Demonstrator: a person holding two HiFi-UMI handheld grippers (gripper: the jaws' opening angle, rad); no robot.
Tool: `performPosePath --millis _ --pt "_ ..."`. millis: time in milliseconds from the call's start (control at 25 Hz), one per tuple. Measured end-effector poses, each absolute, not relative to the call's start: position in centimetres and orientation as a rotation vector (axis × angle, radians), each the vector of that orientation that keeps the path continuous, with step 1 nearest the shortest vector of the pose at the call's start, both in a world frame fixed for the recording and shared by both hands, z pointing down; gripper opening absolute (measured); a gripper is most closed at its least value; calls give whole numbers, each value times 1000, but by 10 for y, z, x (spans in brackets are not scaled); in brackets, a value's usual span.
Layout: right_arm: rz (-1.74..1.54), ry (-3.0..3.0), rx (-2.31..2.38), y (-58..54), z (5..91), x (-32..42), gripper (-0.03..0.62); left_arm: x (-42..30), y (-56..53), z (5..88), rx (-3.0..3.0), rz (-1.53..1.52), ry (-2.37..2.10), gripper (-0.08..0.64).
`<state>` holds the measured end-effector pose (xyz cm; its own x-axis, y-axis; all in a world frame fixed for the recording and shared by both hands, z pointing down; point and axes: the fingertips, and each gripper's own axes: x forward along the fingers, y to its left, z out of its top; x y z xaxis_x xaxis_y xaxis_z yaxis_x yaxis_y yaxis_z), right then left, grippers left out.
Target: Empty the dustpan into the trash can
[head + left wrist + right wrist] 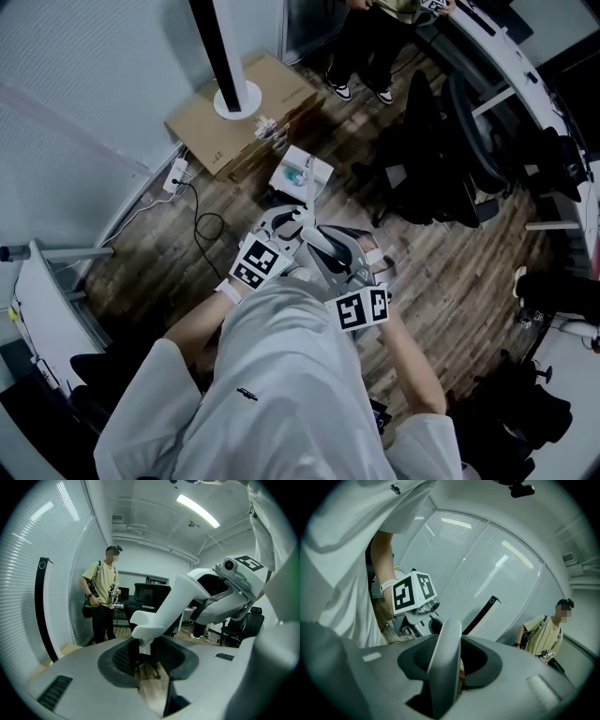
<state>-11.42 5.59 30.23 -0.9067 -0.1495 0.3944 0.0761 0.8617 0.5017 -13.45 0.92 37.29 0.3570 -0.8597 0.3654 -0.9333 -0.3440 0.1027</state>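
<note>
From the head: steeply down, from well above, onto the wood floor (450, 272). From the left gripper (149, 677): close along its jaws, out into the room toward a standing person (104, 597) beside a ribbed wall (61, 573). From the right gripper (447, 672): likewise close, facing that same person and wall, shared by both gripper views.

No readable words or numbers, only square coded patterns on left marker cube (260, 262), right marker cube (362, 308)
</note>
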Motion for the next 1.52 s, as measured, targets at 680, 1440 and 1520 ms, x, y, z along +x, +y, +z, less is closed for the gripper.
performPosePath --millis 680,1440,1520 --pt "-860 -2562 -25 82 327 -103 137 -126 31 394 2295 434 -1598 115" --pt "-946 -2586 -25 68 290 -108 138 -131 17 357 2340 426 -1685 111" --pt "-956 -2595 -19 67 284 -109 138 -131 15 350 2354 423 -1694 109"
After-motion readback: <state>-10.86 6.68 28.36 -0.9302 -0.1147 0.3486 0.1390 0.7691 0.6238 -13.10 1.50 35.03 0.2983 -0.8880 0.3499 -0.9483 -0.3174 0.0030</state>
